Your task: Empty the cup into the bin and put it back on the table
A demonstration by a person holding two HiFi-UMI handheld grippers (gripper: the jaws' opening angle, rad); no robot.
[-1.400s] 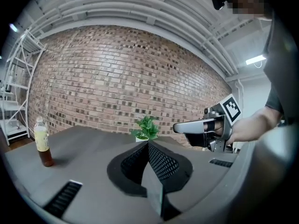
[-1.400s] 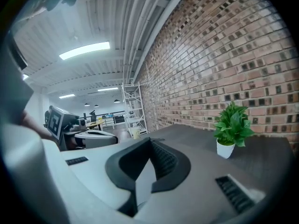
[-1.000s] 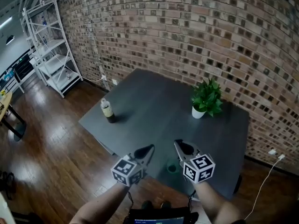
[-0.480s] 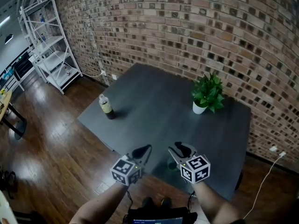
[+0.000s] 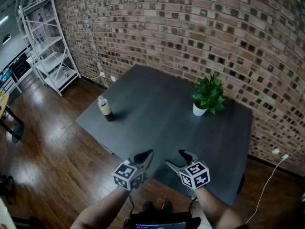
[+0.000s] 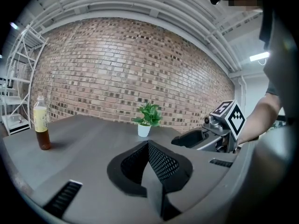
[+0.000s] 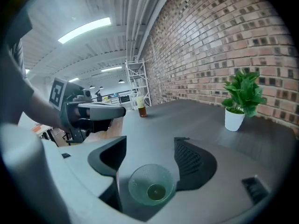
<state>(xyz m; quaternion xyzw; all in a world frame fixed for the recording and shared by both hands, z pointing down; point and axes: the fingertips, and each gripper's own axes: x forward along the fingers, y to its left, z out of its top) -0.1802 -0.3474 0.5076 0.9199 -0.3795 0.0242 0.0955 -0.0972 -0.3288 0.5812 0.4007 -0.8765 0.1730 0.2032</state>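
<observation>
Clear greenish cup point(image 7: 152, 188): upright on dark desk point(image 7: 196, 118) near its front edge, between opening jaws of right gripper point(image 7: 150, 147), not clamped. Left gripper point(image 6: 148, 144): jaws together, nothing between.

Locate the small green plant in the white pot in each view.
Head view: small green plant in white pot, upper right.
Left gripper view: plant at centre, beyond the jaws.
Right gripper view: plant at right.
Shared landmark: yellow-labelled bottle of brown liquid.
</observation>
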